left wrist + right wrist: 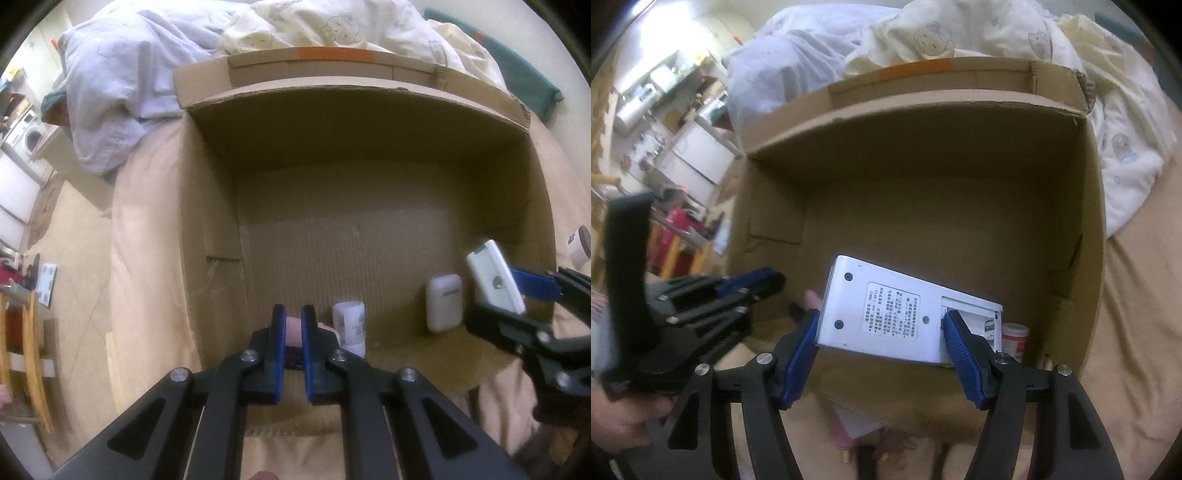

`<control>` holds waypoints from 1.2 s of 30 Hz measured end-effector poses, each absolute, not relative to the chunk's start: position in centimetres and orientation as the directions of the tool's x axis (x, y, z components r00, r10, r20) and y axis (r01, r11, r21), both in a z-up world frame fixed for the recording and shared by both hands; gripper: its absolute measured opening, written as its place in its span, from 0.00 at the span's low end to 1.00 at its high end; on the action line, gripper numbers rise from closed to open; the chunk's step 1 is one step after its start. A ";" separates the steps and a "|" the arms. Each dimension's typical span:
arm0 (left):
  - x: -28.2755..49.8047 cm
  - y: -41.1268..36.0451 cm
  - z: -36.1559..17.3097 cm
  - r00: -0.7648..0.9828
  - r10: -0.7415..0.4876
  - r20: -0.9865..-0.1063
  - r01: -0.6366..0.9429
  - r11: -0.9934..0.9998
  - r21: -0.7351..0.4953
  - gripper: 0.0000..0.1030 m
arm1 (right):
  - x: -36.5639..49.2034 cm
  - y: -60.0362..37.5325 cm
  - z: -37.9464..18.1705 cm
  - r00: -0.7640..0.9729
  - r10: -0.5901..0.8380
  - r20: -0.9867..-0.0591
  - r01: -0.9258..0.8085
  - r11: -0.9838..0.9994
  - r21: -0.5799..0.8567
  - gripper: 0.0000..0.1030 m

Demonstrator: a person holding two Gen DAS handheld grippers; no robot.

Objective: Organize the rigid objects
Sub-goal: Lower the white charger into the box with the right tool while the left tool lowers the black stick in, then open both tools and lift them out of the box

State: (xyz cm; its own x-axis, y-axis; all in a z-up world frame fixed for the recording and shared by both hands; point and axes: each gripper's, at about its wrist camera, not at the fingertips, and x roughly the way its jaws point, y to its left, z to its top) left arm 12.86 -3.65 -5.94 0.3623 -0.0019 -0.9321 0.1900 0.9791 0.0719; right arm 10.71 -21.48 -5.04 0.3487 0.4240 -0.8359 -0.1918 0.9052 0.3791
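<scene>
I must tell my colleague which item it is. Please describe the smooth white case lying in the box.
Find the open cardboard box on the bed. On its floor, near the right wall, lies the white rounded case. Unlike the labelled white bottle at its left, it is plain and pebble-shaped.

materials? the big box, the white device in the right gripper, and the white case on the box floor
Box: corrugated cardboard, matte brown; fluted ribbing and frayed edges show.
White device clamped in the right gripper: likely hard plastic, smooth semi-gloss; screws, printed label and an open rear compartment show.
White case: probably glossy moulded plastic with rounded corners and soft highlights.
</scene>
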 end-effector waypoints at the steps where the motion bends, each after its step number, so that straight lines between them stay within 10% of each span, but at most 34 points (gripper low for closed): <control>1: 12.7 -3.7 -5.9 0.360 -0.004 -0.933 0.189 0.980 0.069 0.08 | 10.7 -21.4 -5.2 0.347 0.413 -0.842 -0.192 0.910 0.367 0.68; 13: 12.7 -3.8 -6.2 0.351 0.001 -0.937 0.201 0.977 0.076 0.09 | 10.6 -21.0 -7.1 0.288 0.338 -0.896 -0.175 0.939 0.298 0.69; 18: 12.5 -3.7 -6.0 0.359 0.017 -0.933 0.196 0.976 0.093 0.20 | 10.9 -21.3 -6.0 0.317 0.379 -0.869 -0.165 0.925 0.343 1.00; 27: 12.4 -3.6 -5.4 0.378 -0.023 -0.926 0.184 0.982 0.051 0.76 | 11.3 -22.4 -5.2 0.363 0.401 -0.841 -0.123 0.915 0.383 1.00; 36: 12.3 -3.6 -5.0 0.379 -0.070 -0.923 0.186 0.982 0.002 0.92 | 11.3 -22.3 -4.8 0.392 0.397 -0.830 -0.129 0.917 0.378 1.00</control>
